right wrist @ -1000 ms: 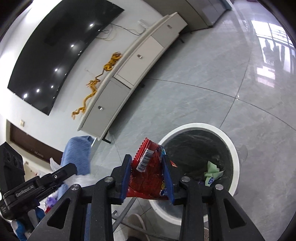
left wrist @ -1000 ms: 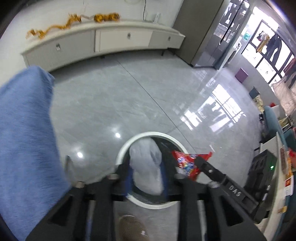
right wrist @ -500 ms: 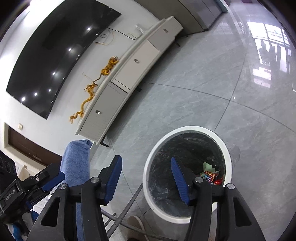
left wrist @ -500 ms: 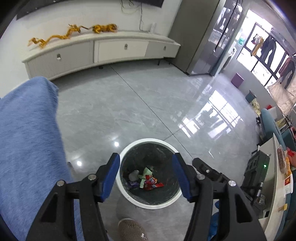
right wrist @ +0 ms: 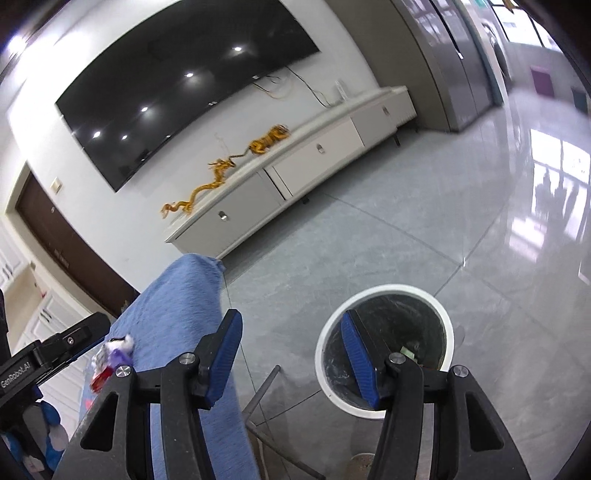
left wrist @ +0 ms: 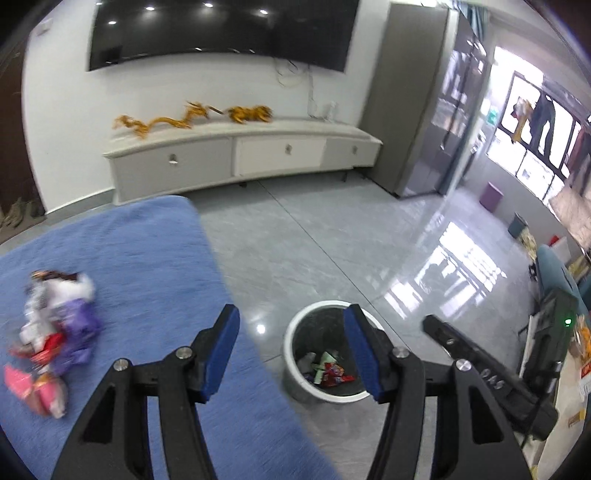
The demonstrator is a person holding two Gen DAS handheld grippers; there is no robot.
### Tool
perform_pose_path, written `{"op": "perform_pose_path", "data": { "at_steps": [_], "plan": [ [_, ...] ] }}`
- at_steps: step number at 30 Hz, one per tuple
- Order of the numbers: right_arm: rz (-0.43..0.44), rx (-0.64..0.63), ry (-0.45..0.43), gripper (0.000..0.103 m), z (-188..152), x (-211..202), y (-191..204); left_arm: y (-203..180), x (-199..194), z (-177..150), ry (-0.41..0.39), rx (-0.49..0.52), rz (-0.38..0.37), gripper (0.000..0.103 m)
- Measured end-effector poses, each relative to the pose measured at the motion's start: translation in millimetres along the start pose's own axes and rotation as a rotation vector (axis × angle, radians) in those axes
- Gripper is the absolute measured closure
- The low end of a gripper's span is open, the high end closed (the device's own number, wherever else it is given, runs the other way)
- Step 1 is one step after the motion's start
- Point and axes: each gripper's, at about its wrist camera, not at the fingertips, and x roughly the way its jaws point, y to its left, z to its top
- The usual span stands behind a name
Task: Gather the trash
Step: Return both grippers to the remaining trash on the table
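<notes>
Left wrist view: left gripper with blue-padded fingers spread wide, nothing between them, poised above the edge of the blue cloth and the grey tiled floor. White-rimmed trash bin at about 5 o'clock, standing on the floor just beside the cloth's edge, partly behind the right-hand finger; crumpled wrappers in red, green and grey lying at its bottom. Blurred pile of trash at 9 o'clock on the cloth, white, purple, red and pink pieces bunched together, well apart from the bin. Black body of the other tool visible at 4 o'clock. Long white cabinet at 12 o'clock along the far wall, golden dragon ornament on top, dark screen above.

Right wrist view: right gripper likewise spread apart and empty, held over the floor between cloth and bin. Bin at 5 o'clock, dark liner inside, a scrap of green just visible past the right-hand finger. Trash pile at 8 o'clock on the cloth, near the black tool at the left edge. Cabinet and dragon at 12 o'clock.
</notes>
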Motion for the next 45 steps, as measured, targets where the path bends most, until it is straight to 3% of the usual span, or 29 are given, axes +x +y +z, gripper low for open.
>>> {"op": "perform_pose_path", "data": {
  "at_steps": [10,18,24,35,41,45],
  "plan": [
    [0.058,-0.157,-0.05,0.049,-8.3,-48.3,82.4,78.4,-115.5,-25.2,-0.166,-0.079,0.186,0.046],
    [0.122,-0.278,-0.072,0.048,-25.7,-71.6,138.1,124.4,-174.4,-54.5,-0.233,-0.139,0.298,0.046],
    [0.151,-0.321,-0.084,0.048,-41.1,-82.7,152.3,152.9,-204.8,-77.7,-0.267,-0.171,0.381,0.046],
    [0.171,-0.346,-0.018,0.048,-61.2,-62.8,164.6,238.9,-212.3,-123.9,-0.225,-0.363,0.471,0.046],
    [0.178,-0.388,0.057,0.048,-78.0,-33.0,177.6,261.2,-173.5,-139.2,-0.123,-0.41,0.401,0.046],
    [0.172,-0.418,0.107,0.048,-86.0,-9.6,185.7,270.2,-142.0,-144.6,-0.074,-0.462,0.307,0.046]
  ]
}}
